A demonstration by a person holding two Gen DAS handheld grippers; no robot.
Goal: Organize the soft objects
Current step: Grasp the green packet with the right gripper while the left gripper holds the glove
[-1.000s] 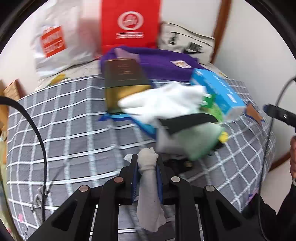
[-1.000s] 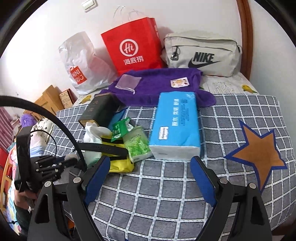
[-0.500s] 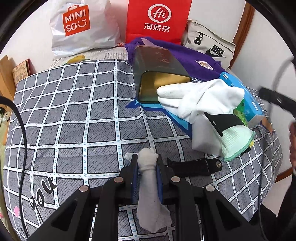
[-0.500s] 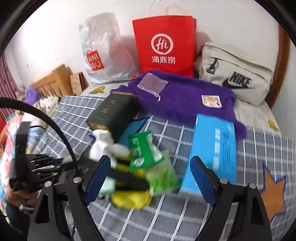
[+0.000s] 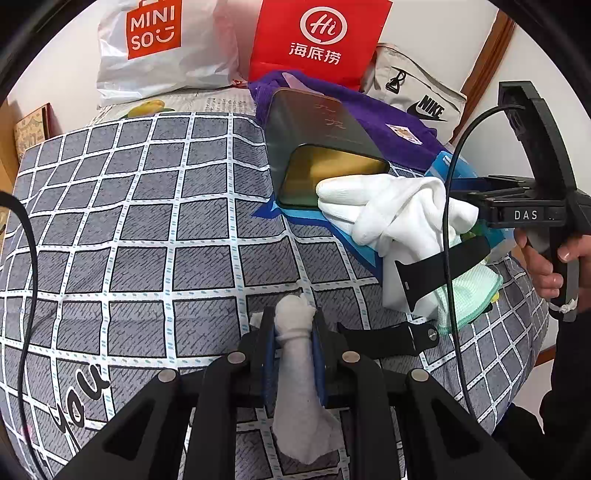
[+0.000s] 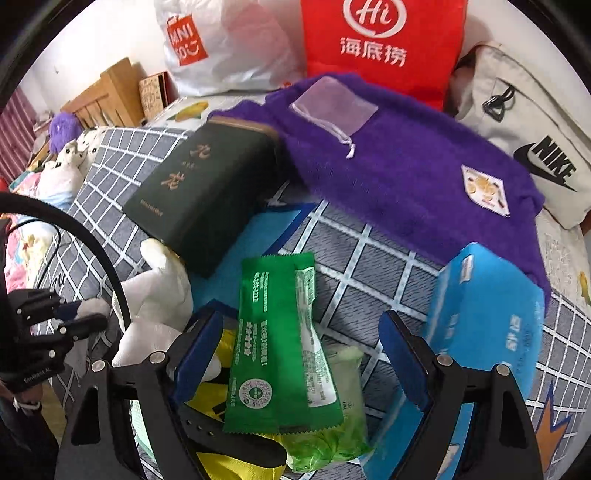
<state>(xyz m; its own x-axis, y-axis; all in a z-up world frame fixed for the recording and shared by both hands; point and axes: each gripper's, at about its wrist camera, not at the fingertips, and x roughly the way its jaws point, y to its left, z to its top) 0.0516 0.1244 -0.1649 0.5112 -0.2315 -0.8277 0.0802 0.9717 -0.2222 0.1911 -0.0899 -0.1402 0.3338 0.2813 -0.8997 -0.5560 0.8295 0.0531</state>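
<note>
**White sock clamped over the checked bed**

My left gripper (image 5: 293,338) pinches the white sock (image 5: 297,373) at six o'clock above the grey checked bedspread (image 5: 147,229). My right gripper (image 6: 299,352) gapes around a green packet (image 6: 275,343). At twelve o'clock, a red bag (image 5: 319,37) leans on the white wall (image 5: 439,26).

Red paper bag (image 6: 380,40): top cut by the edge.
Yellow soft item (image 6: 216,397): mostly hidden under the green packet (image 6: 273,354).
</note>
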